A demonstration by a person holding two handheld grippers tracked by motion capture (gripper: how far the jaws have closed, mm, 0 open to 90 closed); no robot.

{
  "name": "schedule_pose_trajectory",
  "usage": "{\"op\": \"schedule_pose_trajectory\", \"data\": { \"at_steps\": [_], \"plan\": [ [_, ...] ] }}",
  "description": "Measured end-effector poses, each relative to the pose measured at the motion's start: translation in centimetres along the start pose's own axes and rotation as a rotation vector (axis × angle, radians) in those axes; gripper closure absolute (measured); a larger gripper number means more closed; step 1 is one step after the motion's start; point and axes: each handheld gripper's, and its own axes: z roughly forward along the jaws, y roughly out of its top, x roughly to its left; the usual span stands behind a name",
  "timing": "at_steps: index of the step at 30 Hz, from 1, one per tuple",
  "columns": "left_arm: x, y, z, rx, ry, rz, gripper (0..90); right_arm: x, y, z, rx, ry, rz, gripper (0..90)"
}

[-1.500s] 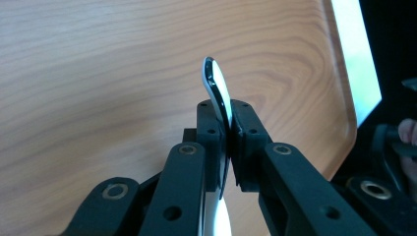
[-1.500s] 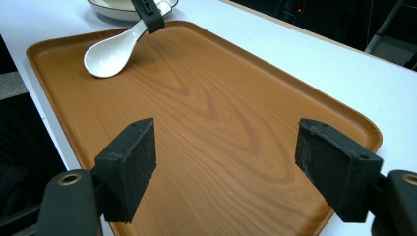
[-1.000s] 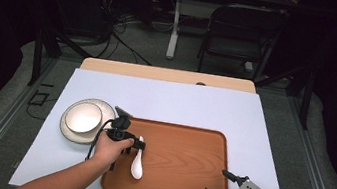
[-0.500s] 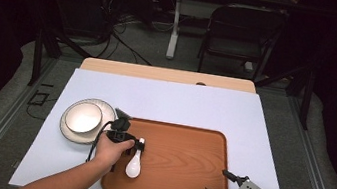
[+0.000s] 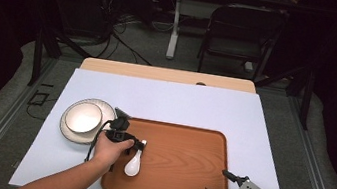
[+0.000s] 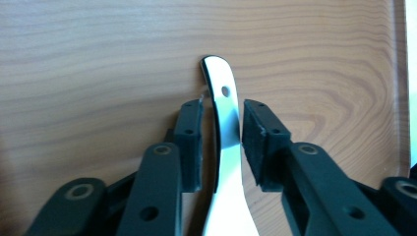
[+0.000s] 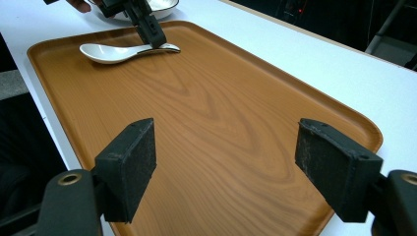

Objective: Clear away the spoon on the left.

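The white spoon (image 5: 134, 162) lies placed at the near left of the wooden tray (image 5: 189, 148), the left hand-held gripper (image 6: 222, 142) has just been opening around its handle without pressing, leaving only withdrawal, while the right hand-held gripper (image 7: 223, 162) stands open, empty.

light: bright table, dark surround | glare: spoon (image 6: 223, 123) | focus: near claws perhaps soft — shadows faint

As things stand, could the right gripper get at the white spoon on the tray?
Probably yes. The right gripper is open at the wooden tray's near right corner, with bare tray between it and the spoon. But the left gripper, jaws just opened, straddles the spoon's handle, crowding that end.
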Motion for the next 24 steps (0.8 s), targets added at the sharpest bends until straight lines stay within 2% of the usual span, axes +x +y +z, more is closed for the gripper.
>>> {"op": "schedule_pose_trajectory", "data": {
  "at_steps": [6,7,13,15,16,23,24],
  "plan": [
    [0.3,0.1,-0.6,-0.015,-0.002,0.002,57.8,0.0,0.0,0.0,0.001,0.000,-0.001,23.0],
    [0.3,0.1,-0.7,-0.030,0.000,-0.007,56.1,0.0,0.0,0.0,0.001,-0.001,-0.001,23.0],
    [0.4,0.2,-1.5,-0.041,0.024,0.005,54.7,0.0,0.0,0.0,0.001,-0.001,-0.001,23.0],
    [0.4,0.2,-1.8,-0.041,0.036,0.016,54.3,0.0,0.0,0.0,0.001,-0.001,0.000,23.0],
    [0.2,0.2,-2.2,-0.047,0.059,0.045,53.9,0.0,0.0,0.0,0.002,-0.001,0.000,23.0],
    [0.1,0.3,-3.9,-0.064,0.090,0.087,51.1,0.0,0.0,0.0,0.002,-0.001,0.000,23.0],
    [0.1,0.3,-4.2,-0.059,0.103,0.102,51.0,0.0,0.0,0.0,0.002,-0.001,-0.001,23.0]
  ]
}}
